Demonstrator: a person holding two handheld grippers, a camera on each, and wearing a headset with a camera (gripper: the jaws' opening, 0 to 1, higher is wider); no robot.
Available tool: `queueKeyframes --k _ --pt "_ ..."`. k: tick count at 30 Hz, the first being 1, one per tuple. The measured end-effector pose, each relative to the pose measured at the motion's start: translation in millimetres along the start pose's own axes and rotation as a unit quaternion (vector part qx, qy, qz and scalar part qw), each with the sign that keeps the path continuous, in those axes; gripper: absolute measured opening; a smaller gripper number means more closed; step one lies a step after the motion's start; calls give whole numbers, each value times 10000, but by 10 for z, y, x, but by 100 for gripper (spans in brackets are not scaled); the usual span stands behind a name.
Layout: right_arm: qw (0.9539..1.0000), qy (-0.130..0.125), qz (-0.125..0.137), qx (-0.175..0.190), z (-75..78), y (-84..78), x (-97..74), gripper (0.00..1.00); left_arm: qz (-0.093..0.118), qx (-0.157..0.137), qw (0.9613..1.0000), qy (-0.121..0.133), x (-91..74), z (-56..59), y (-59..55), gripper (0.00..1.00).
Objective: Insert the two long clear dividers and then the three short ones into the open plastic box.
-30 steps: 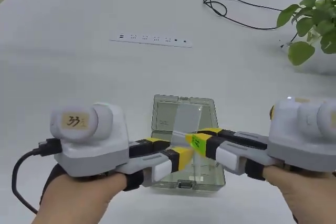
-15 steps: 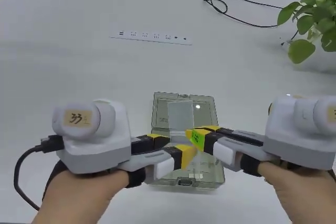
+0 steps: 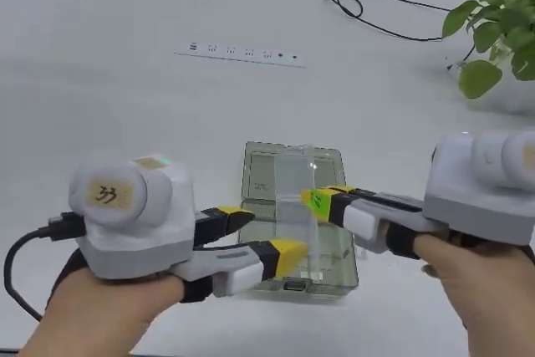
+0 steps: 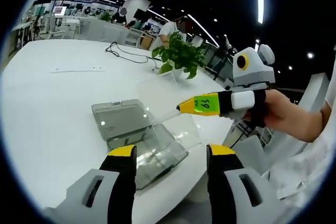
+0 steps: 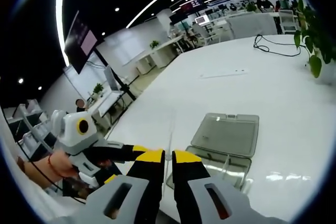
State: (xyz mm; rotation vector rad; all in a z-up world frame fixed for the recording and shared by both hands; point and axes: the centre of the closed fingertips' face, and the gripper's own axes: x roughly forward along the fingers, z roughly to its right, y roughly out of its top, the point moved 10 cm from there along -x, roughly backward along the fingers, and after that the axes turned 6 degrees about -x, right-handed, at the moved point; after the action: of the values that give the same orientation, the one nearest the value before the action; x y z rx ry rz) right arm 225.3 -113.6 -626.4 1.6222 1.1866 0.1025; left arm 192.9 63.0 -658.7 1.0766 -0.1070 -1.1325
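The right gripper point(image 3: 316, 201) was pinched narrow on one edge of a clear divider point(image 3: 294, 183), which stood upright over the tray of the open plastic box point(image 3: 344, 250). The left gripper point(image 3: 267, 232) hung wide and empty just beside it. The sheet looked light, stiff and slick, so it probably wanted a firm edge grip, kept square to the box.

We count two grippers point(image 3: 267, 232) point(image 3: 316, 201), one plastic box point(image 3: 251, 156), one clear divider point(image 3: 292, 177), one power strip point(image 3: 242, 54), one cable point(image 3: 376, 14) and one plant point(image 3: 493, 31).
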Motion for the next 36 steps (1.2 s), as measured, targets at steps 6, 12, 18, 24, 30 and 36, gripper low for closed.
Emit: queueKeyframes --k 6,12,18,24,30,36 --pt "9998 -119 -132 112 4 33 65 6 -51 343 9993 -127 -58 -85 -71 62" --pt "9979 -456 -431 183 25 53 145 6 -167 667 9974 -193 -87 -194 -122 75" --pt "9934 -848 -736 223 10 46 229 6 -259 1117 9928 -352 -100 -317 -171 87" --pt "9867 -1201 -1000 443 11 31 302 6 -438 1566 9851 -568 -114 -426 -208 100" --pt "9782 -1471 -1245 779 16 -53 371 6 -675 1875 9768 -778 -111 -529 -257 100" --pt "9681 -1657 -1498 1132 101 -220 447 6 -681 1906 9744 -979 -86 -579 -285 100"
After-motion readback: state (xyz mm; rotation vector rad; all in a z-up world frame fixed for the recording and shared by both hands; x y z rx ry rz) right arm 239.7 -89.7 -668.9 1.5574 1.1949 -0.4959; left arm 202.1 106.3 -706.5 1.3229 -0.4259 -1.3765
